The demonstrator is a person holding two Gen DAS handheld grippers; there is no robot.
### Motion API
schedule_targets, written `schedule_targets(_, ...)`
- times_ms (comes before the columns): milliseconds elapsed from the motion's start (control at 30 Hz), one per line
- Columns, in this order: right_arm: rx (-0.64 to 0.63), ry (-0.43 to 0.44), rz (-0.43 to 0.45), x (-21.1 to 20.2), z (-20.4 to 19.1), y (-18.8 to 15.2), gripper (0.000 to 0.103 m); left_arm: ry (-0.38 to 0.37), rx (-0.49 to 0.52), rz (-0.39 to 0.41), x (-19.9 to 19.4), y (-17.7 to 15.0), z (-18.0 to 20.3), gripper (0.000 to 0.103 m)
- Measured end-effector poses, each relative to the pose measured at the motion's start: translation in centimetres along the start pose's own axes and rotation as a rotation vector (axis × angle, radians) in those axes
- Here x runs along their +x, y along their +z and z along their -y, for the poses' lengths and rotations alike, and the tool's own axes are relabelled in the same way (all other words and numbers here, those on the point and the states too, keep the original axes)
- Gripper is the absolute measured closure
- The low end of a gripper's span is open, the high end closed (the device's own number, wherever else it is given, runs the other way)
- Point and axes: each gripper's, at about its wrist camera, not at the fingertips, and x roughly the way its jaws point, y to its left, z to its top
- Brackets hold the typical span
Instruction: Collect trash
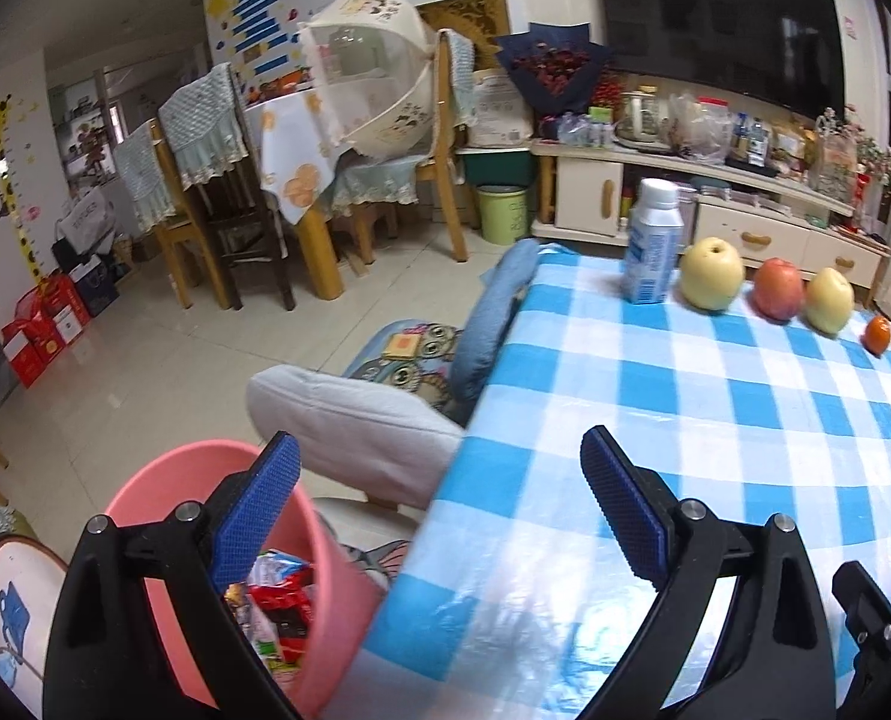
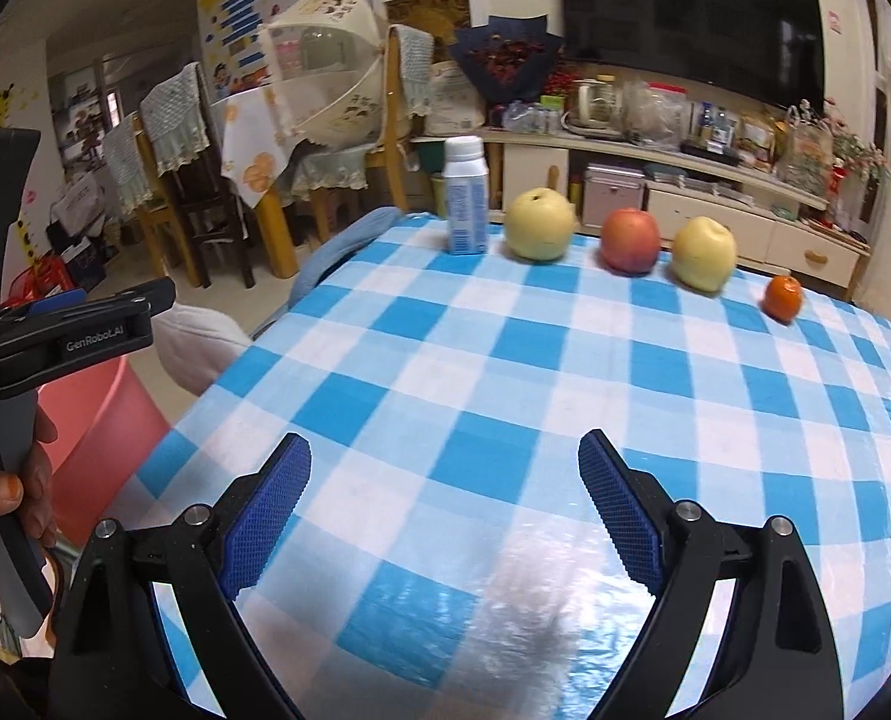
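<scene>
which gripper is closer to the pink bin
Left. The left gripper hangs with one finger above the pink bin beside the table; the right gripper is over the checked tablecloth.

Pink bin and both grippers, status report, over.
Left gripper open, empty. Right gripper open, empty. Round pink plastic bin beside table, crumpled wrappers inside. Checked blue-white tablecloth: only carton and fruit.
</scene>
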Motion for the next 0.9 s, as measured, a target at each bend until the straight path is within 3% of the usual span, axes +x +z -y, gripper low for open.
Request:
schedule_targets(533, 0.054, -0.091, 0.021, -1.2, 6.7, -1.2, 0.013, -0.102, 0.127, 0.006, -0.3, -0.1, 7.8, 0.004)
schedule_targets(900, 0.106, -0.162, 0.041, -2.6, 11.8, -1.4, 0.013, -0.180, 0.148, 0.031, -1.0, 0.0, 11.9, 0.004)
